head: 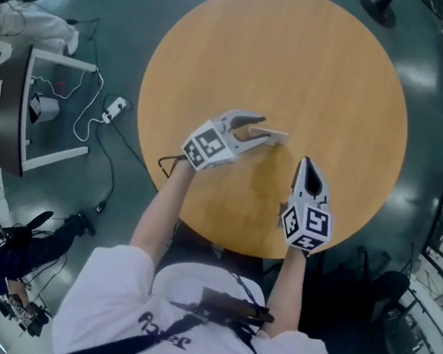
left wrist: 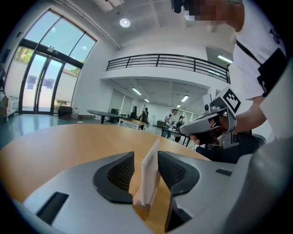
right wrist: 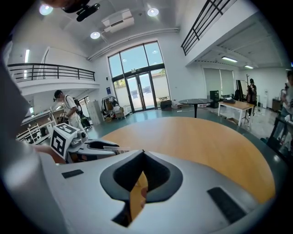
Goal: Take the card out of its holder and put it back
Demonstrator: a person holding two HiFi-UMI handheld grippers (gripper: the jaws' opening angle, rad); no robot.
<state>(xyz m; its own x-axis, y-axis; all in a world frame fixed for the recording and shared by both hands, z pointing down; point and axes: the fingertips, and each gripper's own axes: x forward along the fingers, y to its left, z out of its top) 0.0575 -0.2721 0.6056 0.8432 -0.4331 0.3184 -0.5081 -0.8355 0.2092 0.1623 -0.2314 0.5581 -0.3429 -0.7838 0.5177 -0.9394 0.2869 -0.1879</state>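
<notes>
One card [left wrist: 150, 174] between parted left tongs [left wrist: 145, 155]

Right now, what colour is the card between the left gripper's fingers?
The card is white, clearest in the left gripper view.

Bare tabletop [head: 330, 82] all round; sole obstacle, the upright card [left wrist: 150, 171].

A round desk [head: 330, 82] of light brown wood stands on a dark green floor [head: 127, 18]. Near the desk's middle, slightly toward its near edge, sits a small pale wooden holder [left wrist: 143, 202] with a thin white card [left wrist: 150, 174] upright in its slot.
</notes>
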